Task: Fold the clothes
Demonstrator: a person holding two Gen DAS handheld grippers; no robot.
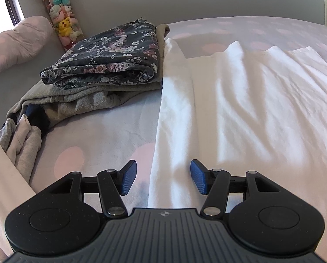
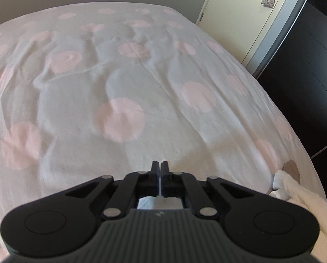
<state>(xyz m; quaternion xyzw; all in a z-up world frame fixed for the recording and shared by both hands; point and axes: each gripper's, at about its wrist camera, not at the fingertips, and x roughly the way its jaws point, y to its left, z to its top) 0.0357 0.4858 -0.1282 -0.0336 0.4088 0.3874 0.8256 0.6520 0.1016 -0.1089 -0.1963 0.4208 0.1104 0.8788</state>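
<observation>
- Left gripper [image 1: 163, 179]: fingers apart, straddling the near left edge of the white garment [image 1: 229, 100], which lies spread and wrinkled on the dotted bedspread [image 1: 102, 135]. The pads touch nothing. Risk: closing from here may catch the bedspread together with the edge, or only one layer of cloth.
- Right gripper [image 2: 160, 166]: fingers together over the bedspread. A sliver of white shows between them at their base; whether that is garment fabric or the bedspread cannot be told. Risk: if the pinch is thin, the cloth may slip out during a lift.
- Folded pile [image 1: 106, 65]: a floral garment on a grey one, just beside the white garment's far left edge. Risk: a fold swung leftward could drag across the pile and disturb it.
- White towel [image 2: 294, 195]: at the bed's near right edge, close to the right gripper; a sideways sweep could snag it.
</observation>
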